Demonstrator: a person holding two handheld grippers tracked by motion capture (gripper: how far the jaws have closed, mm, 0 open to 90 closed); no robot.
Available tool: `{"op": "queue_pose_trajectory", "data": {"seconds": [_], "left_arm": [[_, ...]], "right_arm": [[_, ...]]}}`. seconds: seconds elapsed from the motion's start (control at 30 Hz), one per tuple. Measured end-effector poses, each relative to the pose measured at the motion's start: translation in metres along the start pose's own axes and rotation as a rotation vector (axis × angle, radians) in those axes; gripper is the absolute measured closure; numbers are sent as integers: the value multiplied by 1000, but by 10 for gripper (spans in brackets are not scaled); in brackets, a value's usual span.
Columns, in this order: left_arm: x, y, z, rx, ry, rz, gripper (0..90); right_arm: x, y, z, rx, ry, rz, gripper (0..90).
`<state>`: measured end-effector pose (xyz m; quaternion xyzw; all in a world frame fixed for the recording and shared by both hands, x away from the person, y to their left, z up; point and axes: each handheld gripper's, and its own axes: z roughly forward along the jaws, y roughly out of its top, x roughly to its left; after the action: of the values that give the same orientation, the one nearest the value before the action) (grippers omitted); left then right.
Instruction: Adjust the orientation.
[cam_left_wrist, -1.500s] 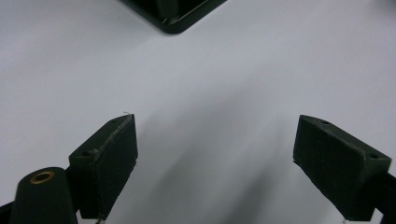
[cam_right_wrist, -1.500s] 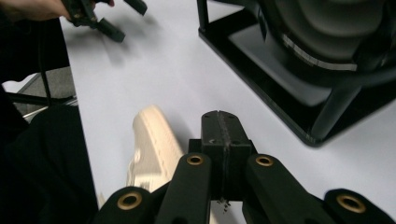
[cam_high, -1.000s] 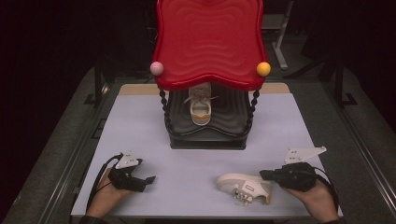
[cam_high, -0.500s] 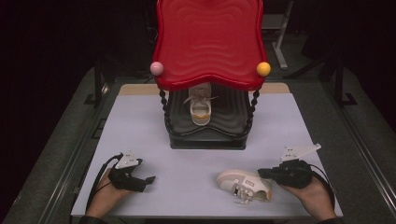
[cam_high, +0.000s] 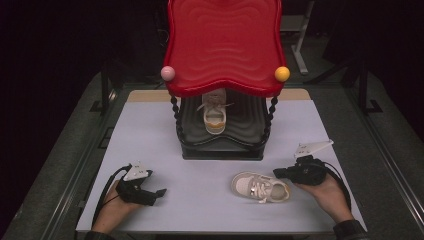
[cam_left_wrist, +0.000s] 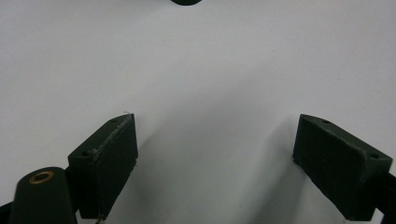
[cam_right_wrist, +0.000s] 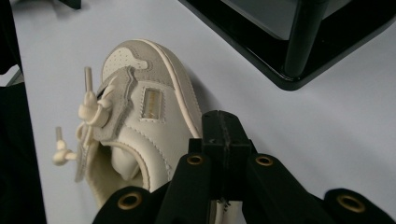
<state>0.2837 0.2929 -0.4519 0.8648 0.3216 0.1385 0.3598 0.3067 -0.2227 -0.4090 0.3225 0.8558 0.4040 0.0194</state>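
A cream and grey child's shoe (cam_high: 260, 186) lies tilted on the white table (cam_high: 150, 130), its toe pointing left and its laces loose. My right gripper (cam_high: 276, 173) meets its heel end from the right. In the right gripper view the jaws are pressed together (cam_right_wrist: 223, 133) at the shoe's (cam_right_wrist: 144, 121) heel edge, seemingly pinching it. The matching shoe (cam_high: 214, 114) stands on the lower black shelf of the rack (cam_high: 220, 150). Near the front left, my left gripper (cam_high: 161, 192) rests open; its jaws (cam_left_wrist: 215, 154) stand wide over bare table.
The rack has a wavy red top (cam_high: 222, 45) with a pink ball (cam_high: 168, 73) and a yellow ball (cam_high: 282, 73) at its front corners. Its black base (cam_right_wrist: 280, 56) lies close beyond the shoe. Dark floor surrounds the table.
My right gripper has moved a little away from the table's front edge, toward the rack, and the shoe has shifted the same way with it. The left gripper has stayed still.
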Motion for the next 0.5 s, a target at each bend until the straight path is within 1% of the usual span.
{"op": "queue_pose_trajectory", "data": {"seconds": [0.07, 0.13, 0.17, 0.23, 0.3, 0.37, 0.5], "left_arm": [[0, 0, 0, -1, 0, -1, 131], [0, 0, 0, -1, 0, 0, 131], [0, 0, 0, -1, 0, -1, 131], [0, 0, 0, -1, 1, -1, 131], [0, 0, 0, -1, 1, 0, 131], [0, 0, 0, -1, 1, 0, 131], [0, 0, 0, -1, 1, 1, 131]], "right_arm": [[-6, 0, 4, 11, 4, 12, 897], [-11, 0, 8, 35, 3, 16, 897], [-13, -1, 11, 45, 16, 29, 897], [-17, -2, 15, 42, 41, 45, 897], [-18, -2, 18, 59, 31, 38, 897], [-19, -3, 18, 59, 24, 38, 897], [-22, -8, 8, 43, -12, 41, 896]]}}
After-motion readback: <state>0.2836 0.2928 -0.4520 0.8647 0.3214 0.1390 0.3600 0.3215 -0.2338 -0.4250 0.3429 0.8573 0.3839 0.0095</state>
